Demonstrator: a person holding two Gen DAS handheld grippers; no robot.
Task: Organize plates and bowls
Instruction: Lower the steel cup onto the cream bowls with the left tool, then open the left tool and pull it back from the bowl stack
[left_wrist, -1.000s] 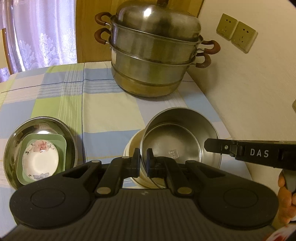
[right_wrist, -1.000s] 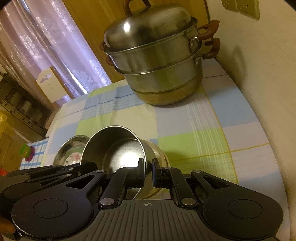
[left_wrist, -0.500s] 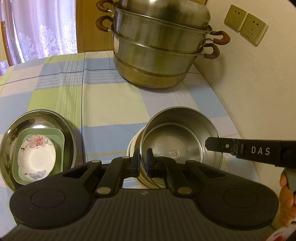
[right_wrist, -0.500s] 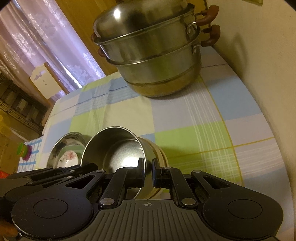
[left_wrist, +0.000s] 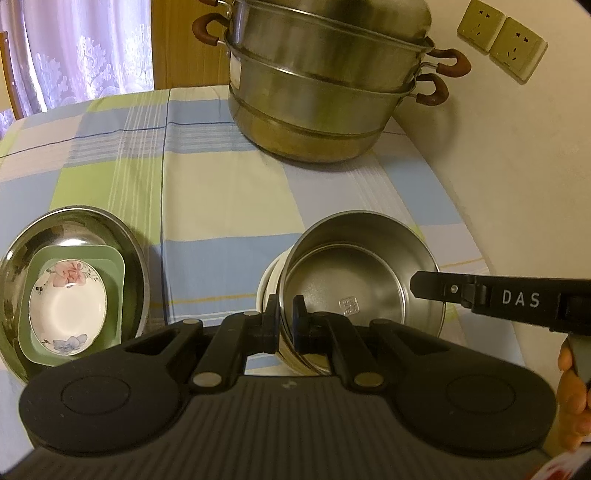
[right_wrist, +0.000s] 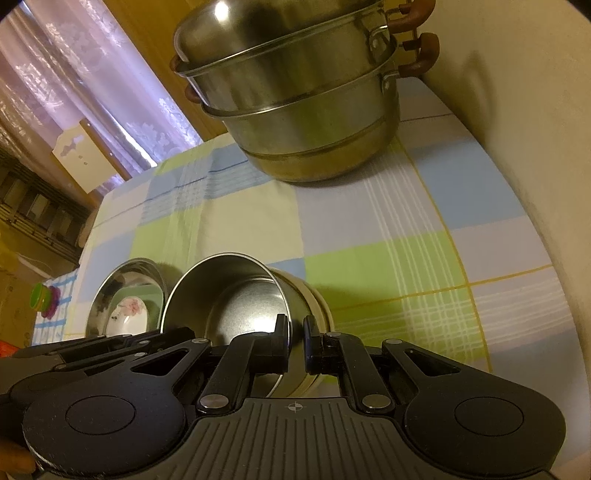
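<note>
Both fisheye views carry a warm yellow-orange cast and moderate, dim indoor brightness. Daylight enters through the sheer lilac lace curtain (left_wrist: 74, 55), which is nearly blown out in the right wrist view. Specular highlights sit on the domed lid of the tall stacked stainless-steel steamer pot (right_wrist: 295, 92) and inside the tilted round stainless-steel bowl (left_wrist: 354, 291). The steamer pot throws a soft shadow onto the blue, green and cream checked tablecloth (left_wrist: 221, 192) and onto the cream wall (right_wrist: 498, 92). Straight lines bow toward the frame edges, and the corners vignette to black. Detail softens at the periphery; the centre stays reasonably sharp.
</note>
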